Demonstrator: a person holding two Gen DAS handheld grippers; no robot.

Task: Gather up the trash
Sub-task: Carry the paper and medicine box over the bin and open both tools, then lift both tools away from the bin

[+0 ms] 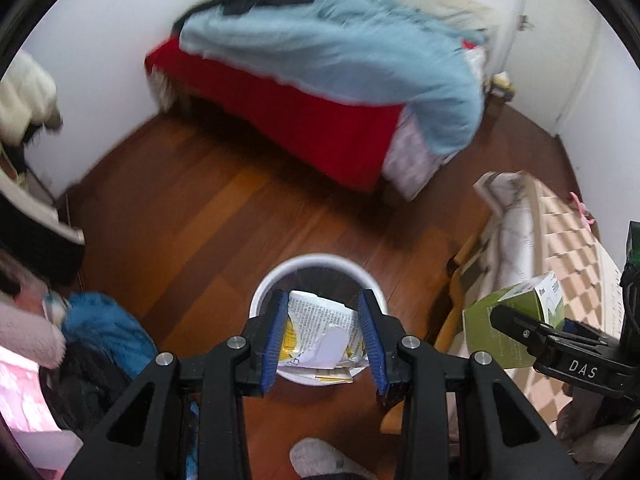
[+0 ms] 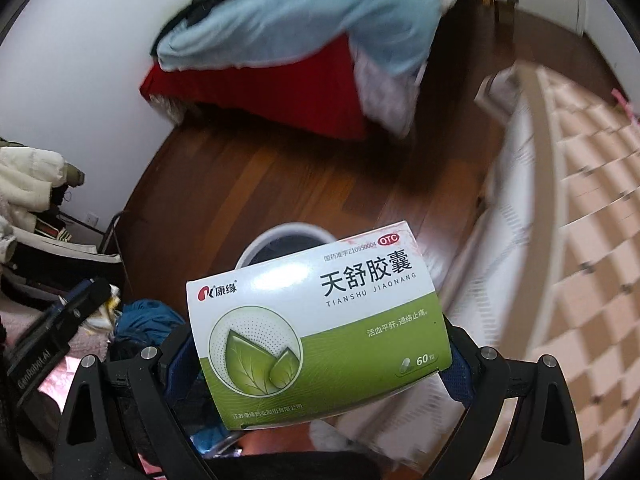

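The waste bin (image 1: 318, 276) stands on the floor (image 1: 208, 208), papers (image 1: 320, 332) in it; the bed (image 1: 320, 92) lies behind the bin, the mattress (image 1: 560, 248) right of it.

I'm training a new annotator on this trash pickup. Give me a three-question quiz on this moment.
1. True or false: the left gripper holds a box.
2. What does the right gripper hold? A) a sock B) a green and white box C) a bottle
3. Fill in: the white bin on the floor already holds crumpled ____.

Key: 1 false, it is open above the bin; 2 B; 3 paper.
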